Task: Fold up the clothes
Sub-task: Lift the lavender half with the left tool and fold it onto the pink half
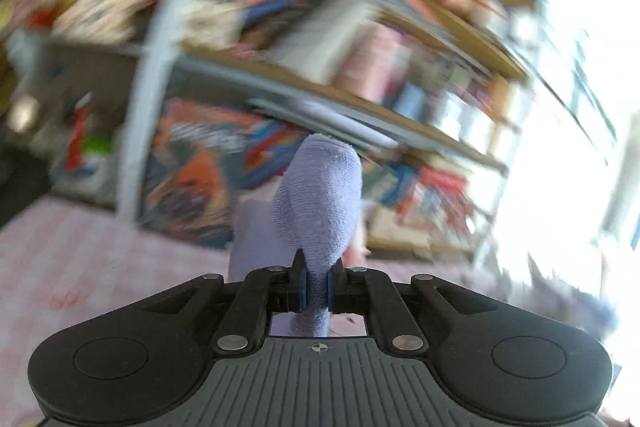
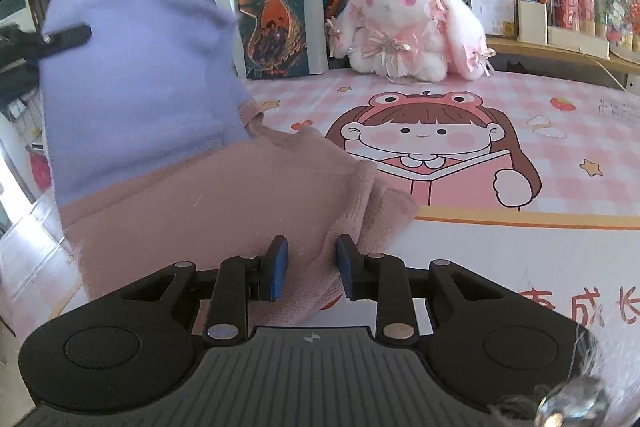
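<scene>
Left gripper (image 1: 317, 287) clamped on the lilac end of a soft, light knit garment (image 2: 208, 211), held raised at ten o'clock above the table (image 2: 500, 251). Right gripper (image 2: 312, 269), part-open, straddles its pink hem. Limp fabric; grip edges or corners.

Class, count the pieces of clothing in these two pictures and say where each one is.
2. The purple garment is raised at left, pinched by the left gripper. The pink garment lies below it, between the right gripper's fingers. More may be hidden.
</scene>
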A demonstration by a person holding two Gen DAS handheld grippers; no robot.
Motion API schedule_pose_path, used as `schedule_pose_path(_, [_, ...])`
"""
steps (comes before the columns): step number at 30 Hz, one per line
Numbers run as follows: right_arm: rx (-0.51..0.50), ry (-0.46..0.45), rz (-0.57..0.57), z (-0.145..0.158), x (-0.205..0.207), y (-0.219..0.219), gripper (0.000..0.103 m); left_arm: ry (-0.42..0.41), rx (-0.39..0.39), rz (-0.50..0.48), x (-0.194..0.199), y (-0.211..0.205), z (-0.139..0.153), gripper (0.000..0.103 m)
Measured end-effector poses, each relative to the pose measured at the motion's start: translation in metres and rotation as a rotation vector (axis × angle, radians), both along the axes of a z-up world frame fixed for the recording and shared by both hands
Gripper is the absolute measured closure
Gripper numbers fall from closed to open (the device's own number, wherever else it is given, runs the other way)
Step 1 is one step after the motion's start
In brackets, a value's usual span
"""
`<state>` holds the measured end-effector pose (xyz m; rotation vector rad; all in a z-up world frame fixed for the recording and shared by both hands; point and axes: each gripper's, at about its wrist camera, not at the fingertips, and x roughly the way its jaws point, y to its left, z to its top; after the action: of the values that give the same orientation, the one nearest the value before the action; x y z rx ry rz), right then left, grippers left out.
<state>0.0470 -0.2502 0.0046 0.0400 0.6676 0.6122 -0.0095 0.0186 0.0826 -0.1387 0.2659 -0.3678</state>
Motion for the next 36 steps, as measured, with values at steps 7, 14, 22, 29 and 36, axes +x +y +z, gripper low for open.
schedule_pose_path(7, [0.026,0.010,-0.014,0.001,0.001,-0.003,0.077,0.041,0.601,-0.261,-0.045,-0.118,-0.068,0.084])
schedule_pose_path(14, [0.089,0.039,-0.067,0.003,0.006,-0.011,0.077,-0.083,0.896,-0.273,-0.076,-0.144,-0.107,0.072])
schedule_pose_path(22, [0.268,0.074,-0.158,0.011,0.010,-0.028,0.075,-0.055,0.830,-0.292,-0.075,-0.131,-0.100,0.072])
schedule_pose_path(29, [0.518,0.092,-0.257,0.029,0.013,-0.058,0.075,-0.001,0.705,-0.359,-0.082,-0.116,-0.090,0.068])
schedule_pose_path(36, [0.509,0.115,-0.223,0.037,-0.002,-0.061,0.066,0.059,0.364,-0.421,-0.078,-0.068,-0.058,0.063])
